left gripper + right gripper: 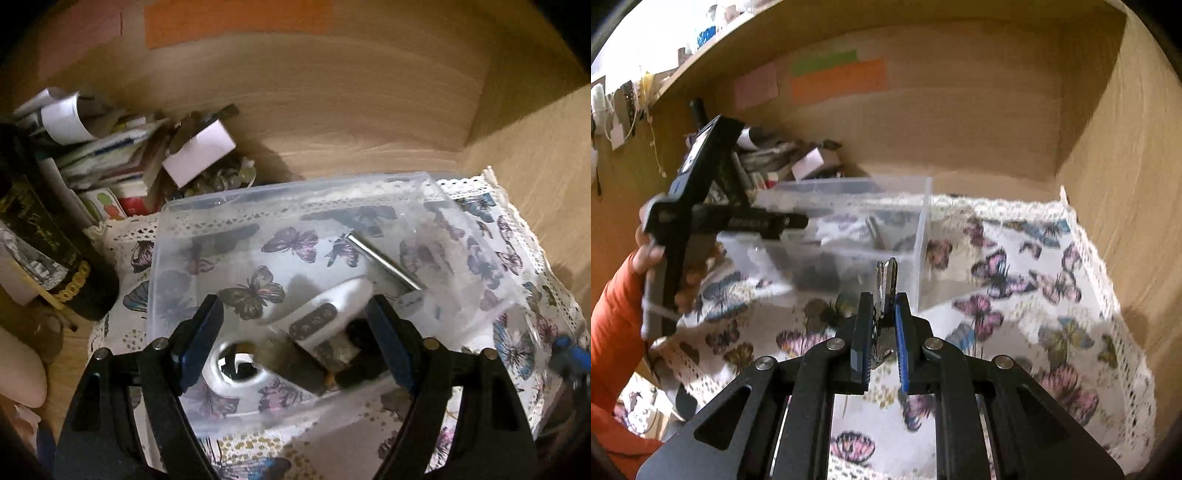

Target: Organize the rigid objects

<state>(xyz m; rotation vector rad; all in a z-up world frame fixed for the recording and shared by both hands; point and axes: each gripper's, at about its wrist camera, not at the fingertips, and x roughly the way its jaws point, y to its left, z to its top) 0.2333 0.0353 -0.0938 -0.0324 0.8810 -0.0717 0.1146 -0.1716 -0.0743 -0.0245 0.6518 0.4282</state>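
Right hand-held gripper [881, 314] is clamped tight on a bunch of keys [885, 284]; blades stick out past the tips, rest of the bunch sits between the blue pads. It hangs just in front of the clear plastic bin's [849, 236] near corner, above the butterfly cloth [1015, 295], keys not touching bin or cloth.

Left hand-held gripper [295, 325] stands wide, nothing between its fingers, no contact w/ anything. It hovers over the bin's near half, pointing down into it. In the right wrist view a hand [652, 254] w/ an orange sleeve [613, 325] holds it at the bin's left end.

Inside the bin: white remote-like device [325, 314] w/ dark button strip, metal rod [384, 264] behind it toward the far wall, white round thing w/ a hole [236, 369] at the near wall, some dark bits beside the device; can't tell what they are. Paper and box clutter [122, 162] sits behind the bin's left end.
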